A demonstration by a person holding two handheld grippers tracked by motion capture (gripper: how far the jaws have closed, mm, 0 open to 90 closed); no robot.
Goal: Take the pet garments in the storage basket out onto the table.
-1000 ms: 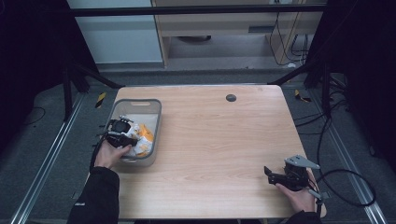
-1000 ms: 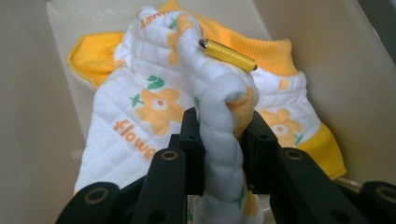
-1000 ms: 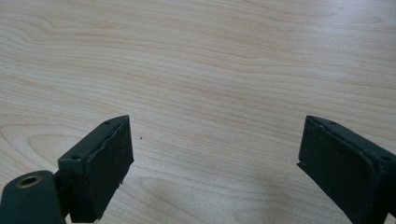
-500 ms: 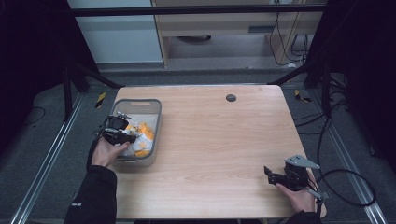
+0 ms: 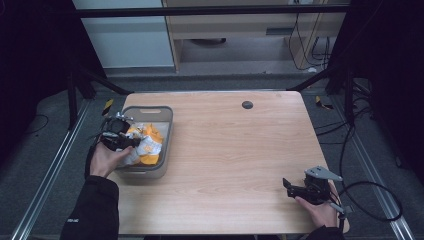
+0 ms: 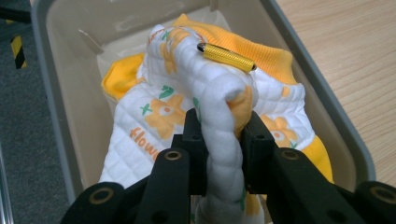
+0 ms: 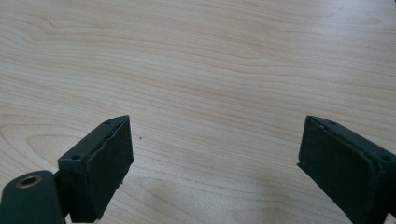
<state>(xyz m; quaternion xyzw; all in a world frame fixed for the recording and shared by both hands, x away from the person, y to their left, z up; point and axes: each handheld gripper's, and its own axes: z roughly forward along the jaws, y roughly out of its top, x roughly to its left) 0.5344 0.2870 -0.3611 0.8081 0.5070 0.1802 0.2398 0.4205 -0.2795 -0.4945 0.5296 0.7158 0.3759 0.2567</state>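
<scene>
At the bench's [image 5: 230,150] left edge, the left gripper [image 6: 223,135] reached over a grey bin [image 5: 167,131], its jaws pinching a fold of white quilted cloth [image 6: 219,121] printed with orange flowers. The cloth lay bunched inside the bin with a yellow cylinder [image 6: 226,56] resting on top. The right gripper [image 5: 290,186] sat low near the bench's front right corner, jaws spread wide over bare wood.

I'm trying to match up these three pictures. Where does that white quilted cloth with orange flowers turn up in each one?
High view: white quilted cloth with orange flowers lies in the grey plastic bin, left of the table.
Left gripper view: centre, pinched by the left claw.
Right gripper view: bare wooden tabletop.
Shared landmark: the bin.
</scene>
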